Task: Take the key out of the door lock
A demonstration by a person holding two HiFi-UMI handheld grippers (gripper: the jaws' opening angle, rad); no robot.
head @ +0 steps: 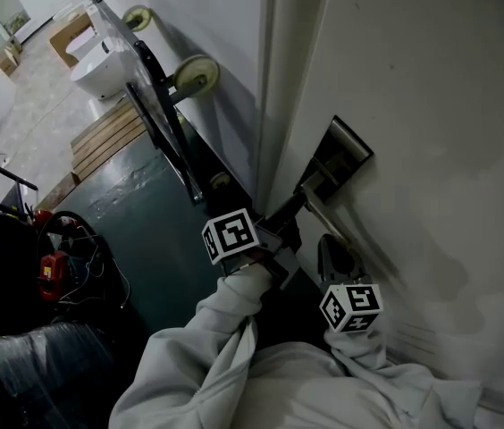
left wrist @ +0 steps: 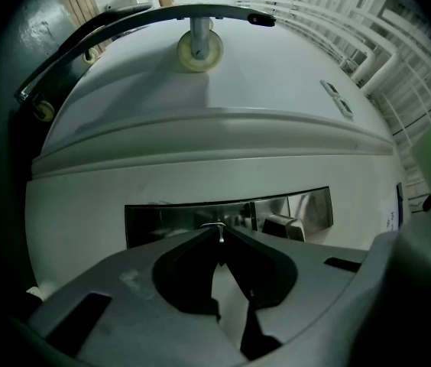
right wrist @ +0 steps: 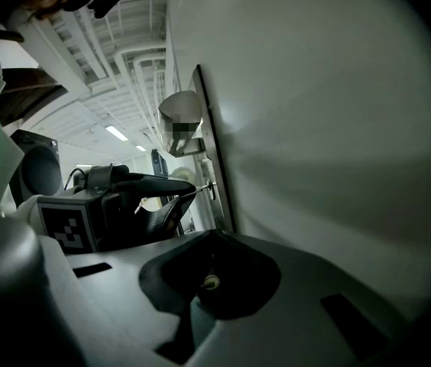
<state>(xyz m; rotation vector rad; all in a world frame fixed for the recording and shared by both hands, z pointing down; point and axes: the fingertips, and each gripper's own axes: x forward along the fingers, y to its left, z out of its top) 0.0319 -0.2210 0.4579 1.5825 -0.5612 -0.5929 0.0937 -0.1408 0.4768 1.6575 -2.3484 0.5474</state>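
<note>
My grey sleeves (head: 234, 347) fill the bottom of the head view and cover both my hands, so only the marker cubes and the dark gripper bodies show beyond the cuffs. My right gripper (right wrist: 214, 234) sits low, just beside the white door (head: 431, 79). In its own view the jaws meet tip to tip with nothing between them. A small round fitting glints in the dark hollow behind the tips, and I cannot tell what it is. From the head, that gripper's tips are lost in shadow.

A little further on, my left gripper (left wrist: 217, 234) points straight at the steel lock plate (left wrist: 170, 216). Its jaws are pinched almost fully together on the key (right wrist: 209, 188), a thin sliver of metal at the very tips. The key lies right at the face of the plate. It is too small and too dark to say whether its blade is in the lock or just clear of it. The keyhole itself is hidden behind my jaw tips.

The door handle (right wrist: 177, 109) juts from the plate above the key, partly under a blurred patch. Past the door's edge, a wheel (left wrist: 199, 50) on a dark curved frame shows. The dim floor beyond is cluttered, and its contents are hard to make out.
</note>
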